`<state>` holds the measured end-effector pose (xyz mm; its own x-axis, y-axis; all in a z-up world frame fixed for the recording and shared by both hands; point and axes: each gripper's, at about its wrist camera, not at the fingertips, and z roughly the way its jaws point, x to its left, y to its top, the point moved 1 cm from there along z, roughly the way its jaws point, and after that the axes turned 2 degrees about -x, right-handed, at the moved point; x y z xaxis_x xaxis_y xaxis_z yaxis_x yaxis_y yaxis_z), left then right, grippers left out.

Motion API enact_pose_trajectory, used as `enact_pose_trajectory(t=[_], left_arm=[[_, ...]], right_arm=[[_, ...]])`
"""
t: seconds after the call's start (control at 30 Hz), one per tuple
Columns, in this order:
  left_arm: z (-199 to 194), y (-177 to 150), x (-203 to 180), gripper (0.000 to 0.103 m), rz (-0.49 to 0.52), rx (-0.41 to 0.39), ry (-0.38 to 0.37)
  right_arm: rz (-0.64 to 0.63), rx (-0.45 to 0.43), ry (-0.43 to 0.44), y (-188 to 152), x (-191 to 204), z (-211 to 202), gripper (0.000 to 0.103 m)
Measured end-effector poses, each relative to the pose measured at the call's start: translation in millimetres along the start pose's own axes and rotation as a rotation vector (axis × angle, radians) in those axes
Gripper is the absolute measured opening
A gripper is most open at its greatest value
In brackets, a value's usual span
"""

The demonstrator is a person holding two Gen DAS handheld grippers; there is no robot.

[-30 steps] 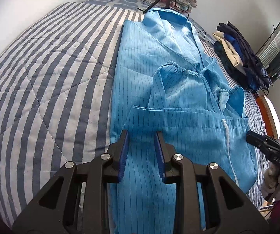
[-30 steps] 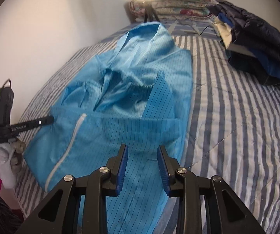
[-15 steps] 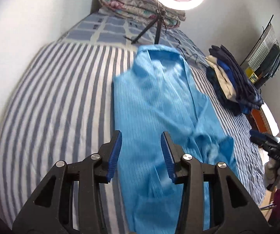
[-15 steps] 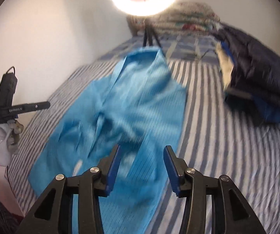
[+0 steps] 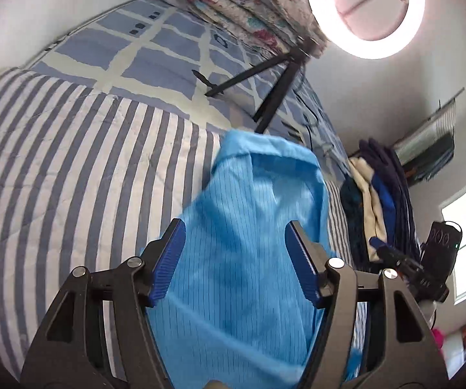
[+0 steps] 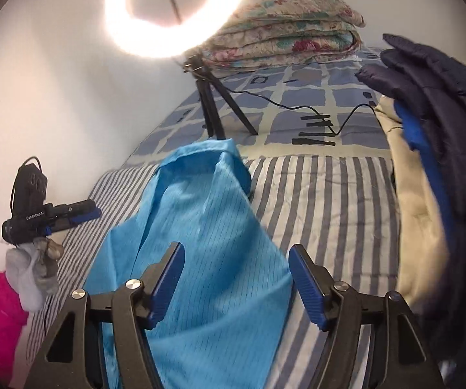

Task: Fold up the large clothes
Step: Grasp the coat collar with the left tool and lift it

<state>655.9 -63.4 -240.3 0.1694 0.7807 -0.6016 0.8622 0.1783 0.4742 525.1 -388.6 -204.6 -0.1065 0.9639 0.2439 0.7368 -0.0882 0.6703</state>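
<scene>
Home bedroom; striped bed; folded quilt.

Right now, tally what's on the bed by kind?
Blue garment: 1
Pile of folded clothes: 1
Folded floral quilt: 1
Ring light on tripod: 1
Total: 4

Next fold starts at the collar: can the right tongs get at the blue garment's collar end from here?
Probably yes: the right tongs are opening with nothing clamped, and the blue garment lies uncovered ahead up to its collar.
</scene>
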Motion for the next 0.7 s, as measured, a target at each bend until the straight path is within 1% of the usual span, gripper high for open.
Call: enact_pose_trajectory(t=[0.13, 0.27, 0.33, 0.37, 0.43, 0.47, 0.5, 0.53, 0.57, 0.6, 0.63, 0.67, 0.7], left_arm=[[35.0, 18.0, 13.9, 0.065, -0.055, 0.029, -0.038], [62.5, 27.4, 24.4, 0.065, -0.097, 0.049, -0.056], [76.8, 29.2, 26.1, 0.065, -0.091, 0.08, -0.057], [85.7, 28.5, 25.8, 0.065, -0.078, 0.1, -0.038], [93.3, 25.0, 24.3, 0.065, -0.058, 0.106, -0.023], [93.5, 24.0, 22.0, 0.059, -0.045, 0.093, -0.021], [93.5, 23.7, 19.8, 0.041, -0.034, 0.09, -0.023], [94.8, 23.6, 17.5, 0.03, -0.026, 0.096, -0.023], [96.2, 24.3, 14.6, 0.013, -0.014, 0.1, -0.001], [96.7, 24.8, 12.2, 0.008, -0.003, 0.097, 0.013], [94.1, 24.3, 7.3, 0.006, 0.017, 0.084, 0.015], [92.4, 24.4, 3.5, 0.005, 0.036, 0.073, -0.001], [89.6, 23.8, -1.9, 0.003, 0.063, 0.061, 0.002]], right_arm=[[0.017, -0.002, 0.049, 14.6, -1.5, 32.8, 0.069], [0.029, 0.019, 0.066, 23.6, -0.6, 69.5, 0.069], [0.046, 0.03, 0.075, 25.5, -0.2, 84.1, 0.069], [0.05, 0.039, 0.078, 25.5, 0.1, 89.9, 0.069], [0.054, 0.064, 0.077, 22.3, -0.2, 102.9, 0.067], [0.059, 0.073, 0.072, 21.1, 0.0, 108.2, 0.066], [0.071, 0.079, 0.076, 19.8, -0.3, 112.6, 0.057], [0.078, 0.085, 0.088, 18.6, 0.4, 114.4, 0.044], [0.072, 0.086, 0.093, 18.5, 3.0, 116.2, 0.038], [0.059, 0.082, 0.087, 18.8, 5.9, 116.4, 0.03], [0.039, 0.077, 0.082, 19.4, 10.7, 115.6, 0.023], [0.021, 0.073, 0.075, 19.9, 14.2, 114.7, 0.018], [0.005, 0.065, 0.068, 21.2, 18.1, 112.4, 0.014]])
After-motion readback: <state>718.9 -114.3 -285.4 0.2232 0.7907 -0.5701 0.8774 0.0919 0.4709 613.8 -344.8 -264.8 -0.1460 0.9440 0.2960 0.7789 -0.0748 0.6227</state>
